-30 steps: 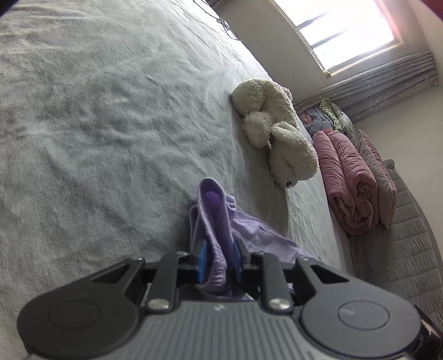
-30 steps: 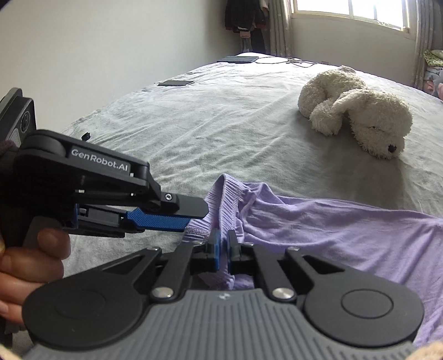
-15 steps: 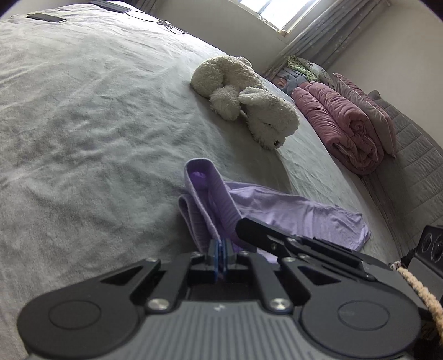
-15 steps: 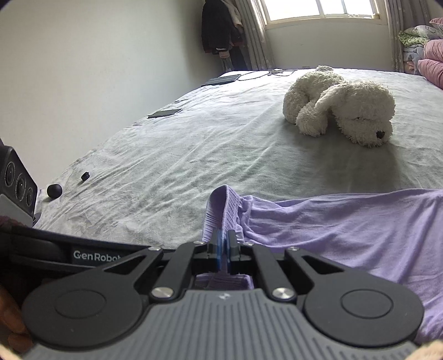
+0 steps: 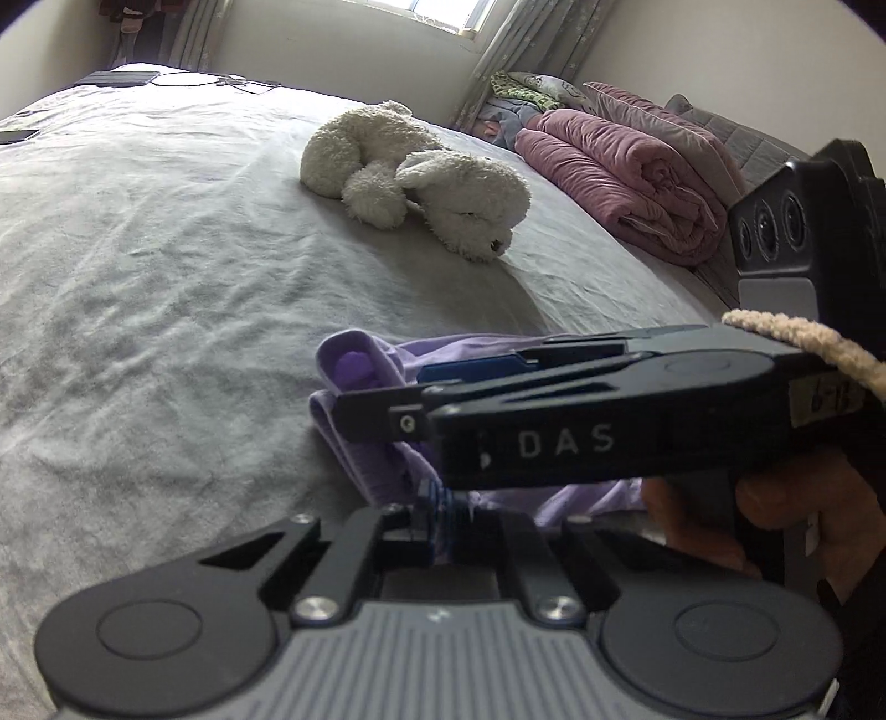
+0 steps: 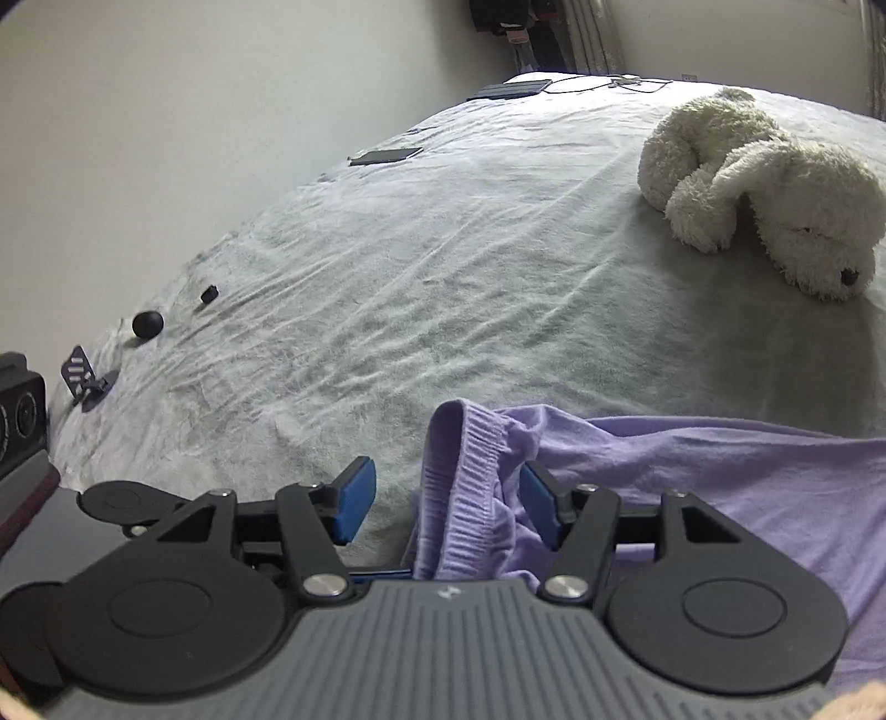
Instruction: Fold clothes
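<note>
stage: early, no neat fold visible | lilac garment (image 6: pixel 692 471) bunched on grey bed (image 6: pixel 443 277) | left gripper (image 5: pixel 440 507) pinches waistband (image 6: pixel 459 498) | right gripper (image 6: pixel 443 501) opening, pads clear of waistband | left: flatten, fold

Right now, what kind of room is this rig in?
Most likely a bedroom: a wide bed under a grey cover, a white plush dog lying on it, and rolled pink bedding stacked beside the curtained window.
</note>
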The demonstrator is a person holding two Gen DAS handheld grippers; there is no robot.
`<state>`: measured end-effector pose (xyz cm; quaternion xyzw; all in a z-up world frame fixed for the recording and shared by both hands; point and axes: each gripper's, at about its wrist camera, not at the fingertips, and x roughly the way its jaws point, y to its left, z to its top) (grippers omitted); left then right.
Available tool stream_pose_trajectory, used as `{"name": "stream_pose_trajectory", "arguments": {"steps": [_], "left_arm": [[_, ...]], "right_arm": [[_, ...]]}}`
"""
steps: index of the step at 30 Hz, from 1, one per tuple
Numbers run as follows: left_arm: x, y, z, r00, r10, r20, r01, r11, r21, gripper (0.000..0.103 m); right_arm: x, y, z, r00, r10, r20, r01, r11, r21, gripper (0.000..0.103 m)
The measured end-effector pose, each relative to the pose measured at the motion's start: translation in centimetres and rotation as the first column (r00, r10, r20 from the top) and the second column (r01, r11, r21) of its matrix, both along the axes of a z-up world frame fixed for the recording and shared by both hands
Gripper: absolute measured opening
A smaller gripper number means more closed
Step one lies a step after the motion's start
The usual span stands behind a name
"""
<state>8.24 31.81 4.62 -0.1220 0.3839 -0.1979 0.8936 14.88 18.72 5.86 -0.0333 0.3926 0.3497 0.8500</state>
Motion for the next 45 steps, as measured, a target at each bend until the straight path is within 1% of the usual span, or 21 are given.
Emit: {"name": "stream_pose_trajectory", "arguments": {"steps": [1,2,4,7,8,11,14,16,17,18,23,26,27,28,29,32,35,37,40,43,45], "left_arm": [[0.0,0.1,-0.1,1.000,-0.003,-0.007,0.003,1.000,-0.003,0.003],[0.0,0.1,-0.2,1.000,-0.009,-0.018,0.009,1.000,-0.007,0.003],[0.0,0.2,-0.3,0.999,-0.020,-0.027,0.019,1.000,-0.014,0.004],[-0.2,1.8,-0.3,0.999,0.002,-0.043,-0.006,0.997,-0.081,0.007],[-0.1,3.1,-0.4,0.997,0.043,-0.060,-0.051,0.990,-0.130,0.007],[0.8,6.5,-1.4,0.976,0.157,-0.148,-0.193,0.943,-0.272,0.007],[1.6,8.0,-2.4,0.945,0.249,-0.212,-0.310,0.888,-0.339,0.007],[2.3,7.7,-2.6,0.941,0.248,-0.229,-0.321,0.867,-0.382,0.016],[2.6,7.4,-2.7,0.938,0.251,-0.237,-0.330,0.856,-0.397,0.028],[2.9,7.1,-2.7,0.936,0.256,-0.243,-0.337,0.852,-0.400,0.036],[4.6,5.2,-3.3,0.919,0.296,-0.259,-0.369,0.877,-0.308,0.039],[5.0,4.2,-3.3,0.922,0.297,-0.247,-0.364,0.882,-0.298,0.034],[5.1,4.0,-3.2,0.923,0.298,-0.243,-0.363,0.884,-0.295,0.016],[5.2,3.9,-3.2,0.924,0.300,-0.238,-0.363,0.885,-0.293,0.007],[5.3,3.9,-3.1,0.924,0.302,-0.234,-0.362,0.886,-0.290,0.005],[5.4,4.2,-2.8,0.926,0.315,-0.209,-0.367,0.883,-0.293,0.005],[5.1,6.3,-1.6,0.924,0.348,-0.157,-0.382,0.856,-0.349,0.005],[5.2,6.8,-1.4,0.924,0.351,-0.151,-0.382,0.859,-0.342,0.005],[5.9,6.6,-2.3,0.914,0.353,-0.200,-0.398,0.875,-0.277,0.005],[6.1,7.1,-3.1,0.903,0.363,-0.232,-0.420,0.862,-0.284,0.005],[6.1,7.5,-3.4,0.894,0.370,-0.253,-0.436,0.848,-0.302,0.007]], "right_arm": [[-0.2,0.8,-0.2,1.000,0.018,0.019,-0.017,0.999,-0.052,0.048],[-0.3,1.6,-0.4,0.999,0.037,0.037,-0.033,0.994,-0.104,0.026],[-0.6,2.5,-0.7,0.996,0.059,0.068,-0.047,0.984,-0.173,0.008],[-0.9,1.1,-0.5,0.997,0.018,0.074,-0.008,0.991,-0.132,0.007],[-1.0,0.5,-0.2,0.997,0.008,0.080,0.002,0.993,-0.120,0.007],[-1.6,-0.6,0.7,0.995,-0.002,0.099,0.011,0.996,-0.094,0.007],[-2.2,-0.7,1.2,0.993,0.006,0.120,0.007,0.994,-0.107,0.007],[-2.6,0.0,1.3,0.989,0.022,0.144,-0.001,0.990,-0.141,0.007],[-2.7,0.3,1.2,0.988,0.029,0.154,-0.004,0.988,-0.156,0.007],[-2.7,0.6,1.1,0.987,0.032,0.155,-0.006,0.986,-0.165,0.007],[-2.9,1.4,0.5,0.984,0.028,0.175,0.012,0.975,-0.222,0.007],[-2.9,1.3,0.4,0.984,0.010,0.175,0.028,0.976,-0.216,0.007],[-2.8,1.3,0.4,0.984,0.004,0.176,0.034,0.977,-0.212,0.007],[-2.8,1.3,0.3,0.985,0.001,0.174,0.036,0.978,-0.208,0.007],[-2.8,1.4,0.3,0.985,-0.001,0.175,0.038,0.978,-0.207,0.007],[-2.9,1.7,0.7,0.982,0.003,0.187,0.036,0.978,-0.204,0.007],[-2.8,2.2,2.1,0.979,0.021,0.202,0.017,0.983,-0.182,0.007],[-2.4,3.1,2.2,0.981,0.039,0.189,-0.001,0.980,-0.199,0.007],[-1.7,4.6,1.2,0.985,0.067,0.156,-0.025,0.967,-0.252,0.008],[-1.3,5.5,-0.3,0.988,0.095,0.121,-0.059,0.960,-0.272,0.009],[-1.3,5.9,-0.8,0.985,0.107,0.132,-0.067,0.958,-0.280,0.010]]}}
